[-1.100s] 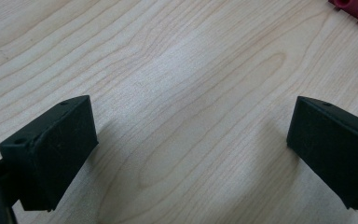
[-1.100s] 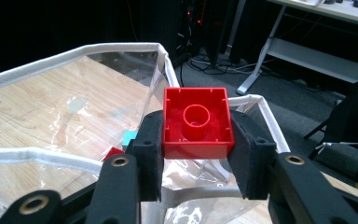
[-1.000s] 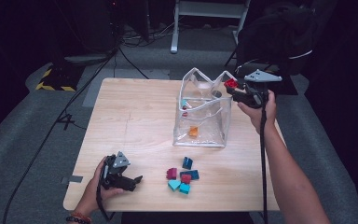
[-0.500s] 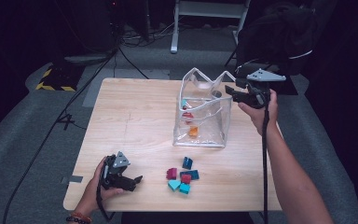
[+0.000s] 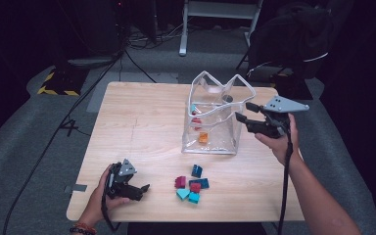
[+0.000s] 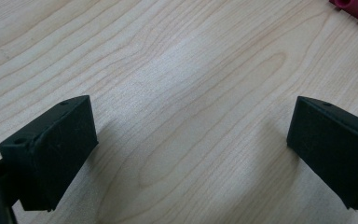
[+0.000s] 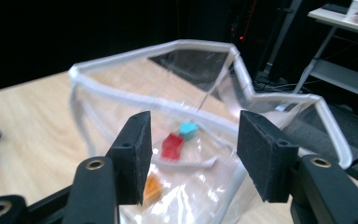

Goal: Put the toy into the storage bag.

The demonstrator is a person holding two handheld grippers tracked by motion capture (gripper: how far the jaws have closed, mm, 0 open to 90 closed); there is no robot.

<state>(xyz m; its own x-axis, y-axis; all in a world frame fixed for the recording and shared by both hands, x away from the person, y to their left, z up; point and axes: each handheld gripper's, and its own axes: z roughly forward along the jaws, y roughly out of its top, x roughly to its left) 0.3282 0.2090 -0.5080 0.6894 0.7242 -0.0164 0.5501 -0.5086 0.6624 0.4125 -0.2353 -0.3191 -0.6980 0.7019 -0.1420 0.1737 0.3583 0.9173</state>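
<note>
Clear plastic bag [image 5: 210, 120] stands open on the desk [image 5: 137, 122], a red block [image 7: 171, 145], a teal one and an orange one inside. My right gripper [image 5: 245, 116] (empty, jaws just been opening) hovers beside its rim. My left gripper [image 5: 144, 188] rests near the loose blocks [image 5: 191, 185], jaws spread.

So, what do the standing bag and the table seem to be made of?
The bag looks like thin clear plastic film, glossy: the blocks inside show through it, it creases and reflects light, and a whitish band runs along its rim. The table looks like pale wood or wood-look laminate, matte, with visible grain lines.
</note>
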